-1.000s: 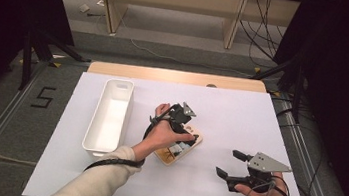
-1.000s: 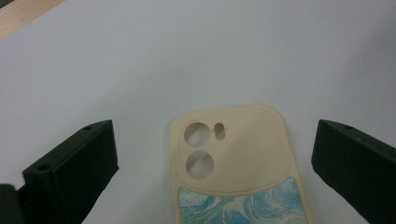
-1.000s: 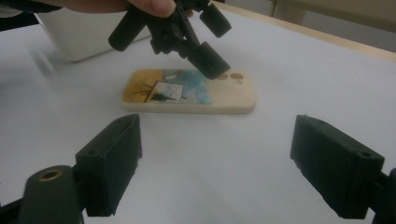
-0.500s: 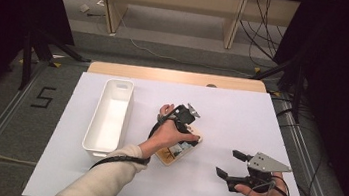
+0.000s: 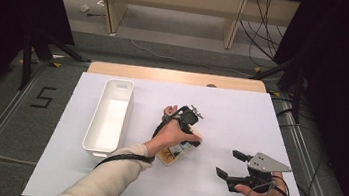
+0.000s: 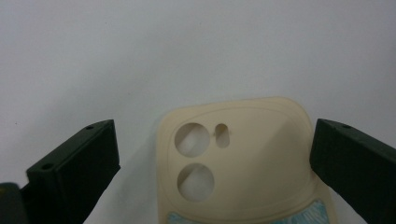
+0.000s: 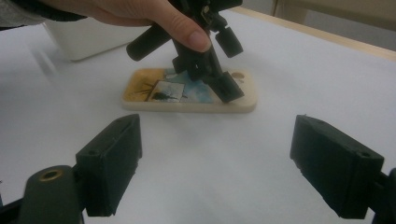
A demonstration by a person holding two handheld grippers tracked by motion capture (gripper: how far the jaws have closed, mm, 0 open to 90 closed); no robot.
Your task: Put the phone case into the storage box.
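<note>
The phone case (image 6: 243,163), one only, lies flat on the white table (image 5: 240,116), near the middle and just right of the single white bin (image 5: 109,118). It is cream-coloured with a picture on its back and three camera holes at one end. The left gripper (image 5: 189,130) stands over that end, tilted down onto it; in the left gripper view its two black jaws are spread wide, one on either side of the case, and they do not touch its edges. In the right gripper view, one jaw tip sits right at the case's near edge. The left hand (image 5: 174,134) covers much of the case from above. The right gripper (image 5: 229,164) hovers well apart, toward the near right of the table, jaws spread and holding nothing. The bare tabletop lies between it and the case.
</note>
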